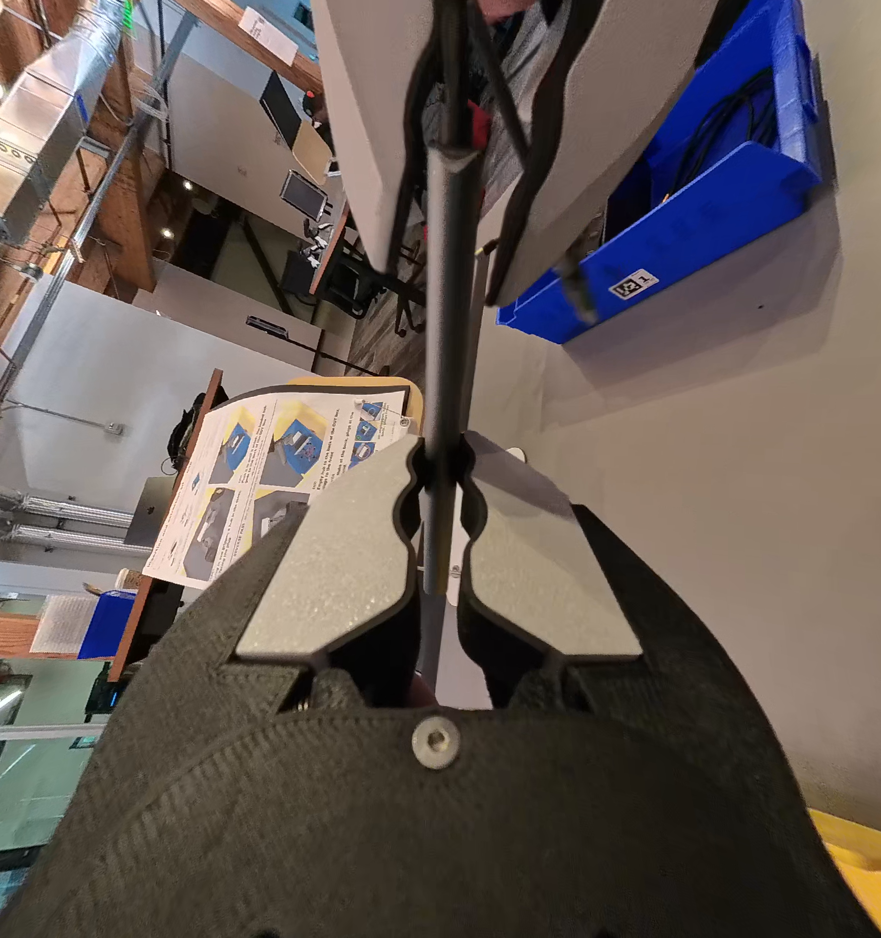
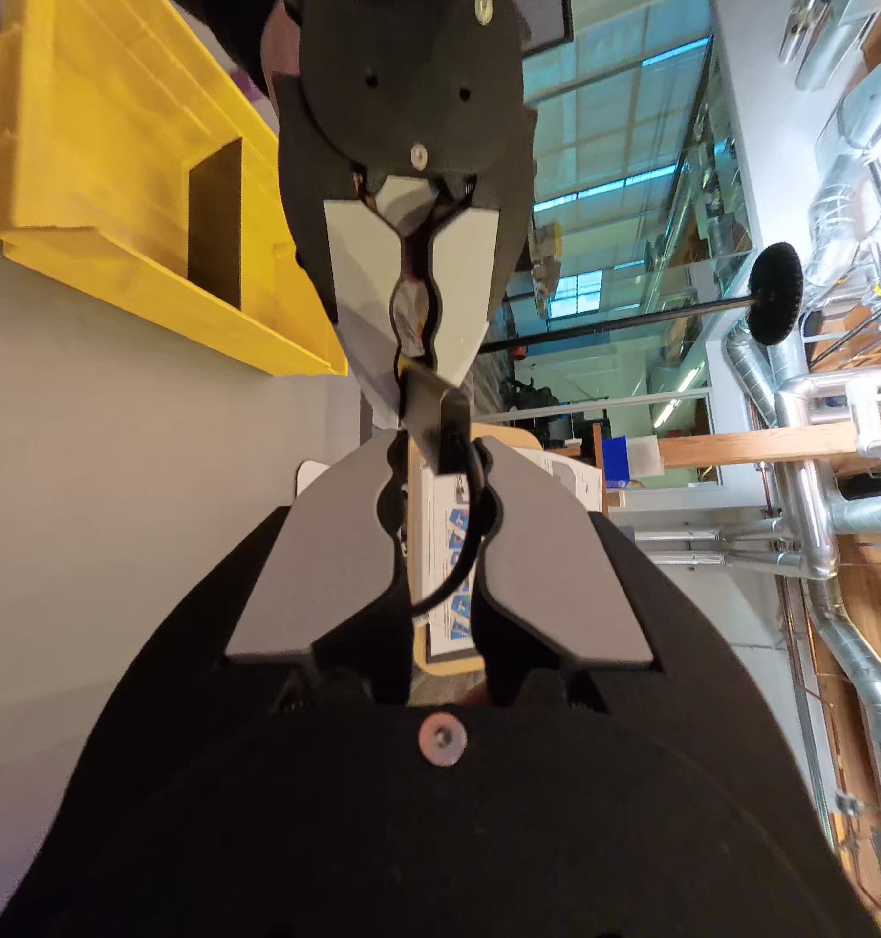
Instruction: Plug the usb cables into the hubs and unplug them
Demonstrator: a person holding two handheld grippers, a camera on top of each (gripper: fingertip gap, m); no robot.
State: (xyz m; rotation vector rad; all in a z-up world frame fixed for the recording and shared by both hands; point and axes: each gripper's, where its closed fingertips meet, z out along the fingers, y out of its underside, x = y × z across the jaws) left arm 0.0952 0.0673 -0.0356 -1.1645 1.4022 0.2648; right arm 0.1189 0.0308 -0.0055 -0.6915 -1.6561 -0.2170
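My left gripper (image 1: 443, 457) is shut on a slim grey USB hub (image 1: 446, 330), seen edge-on and running straight ahead from the fingers. My right gripper (image 2: 441, 451) faces it and is shut on a black USB plug (image 2: 453, 449) that meets the end of the hub (image 2: 420, 406). The plug's black cable (image 2: 461, 553) trails back between my right fingers. In the right wrist view the left gripper (image 2: 423, 370) hangs from above, holding the hub. In the left wrist view the right gripper (image 1: 443, 279) is at the top with black cables (image 1: 545, 152) between its fingers.
A blue bin (image 1: 707, 228) holding cables sits on the pale table (image 1: 682, 507). A yellow bin (image 2: 123, 177) sits on the other side, its corner also in the left wrist view (image 1: 864, 873). A printed instruction sheet (image 1: 276, 467) on a board stands at the table's far edge.
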